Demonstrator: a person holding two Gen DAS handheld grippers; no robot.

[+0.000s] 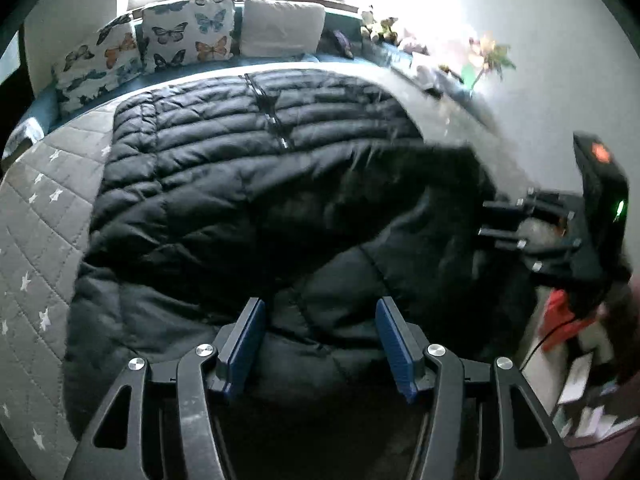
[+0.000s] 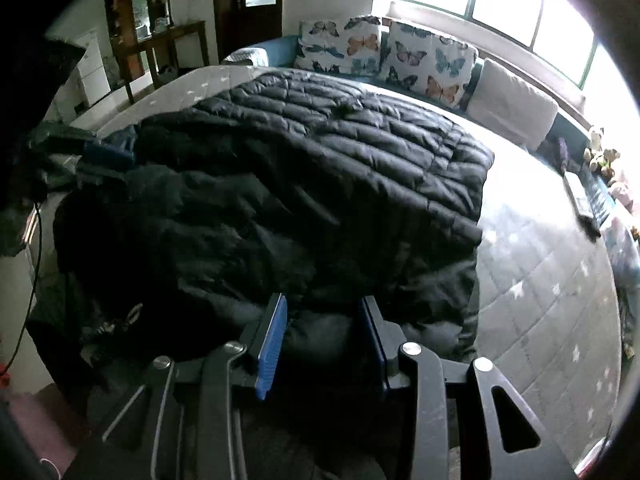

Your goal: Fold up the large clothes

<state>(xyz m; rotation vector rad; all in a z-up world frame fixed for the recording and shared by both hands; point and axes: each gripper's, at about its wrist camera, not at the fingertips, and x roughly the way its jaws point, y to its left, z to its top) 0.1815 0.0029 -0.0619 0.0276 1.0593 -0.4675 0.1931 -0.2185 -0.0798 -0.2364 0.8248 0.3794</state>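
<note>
A large black quilted puffer jacket (image 1: 256, 168) lies spread on a grey star-print bed cover (image 1: 36, 240), zipper side up; it also shows in the right wrist view (image 2: 320, 168). My left gripper (image 1: 320, 340) is open, its blue pads (image 1: 244, 344) astride a puffy fold at the jacket's near edge. My right gripper (image 2: 324, 340) is open too, with jacket fabric bulging between its fingers (image 2: 274, 344). The right gripper also shows in the left wrist view (image 1: 500, 224), at the jacket's right side.
Butterfly-print pillows (image 1: 188, 32) and a plain pillow (image 1: 280, 28) line the bed's far side under a window. Soft toys and flowers (image 1: 488, 56) sit at the far right. A wooden table (image 2: 168, 52) and door stand beyond the bed. Clutter lies on the floor (image 1: 576, 380).
</note>
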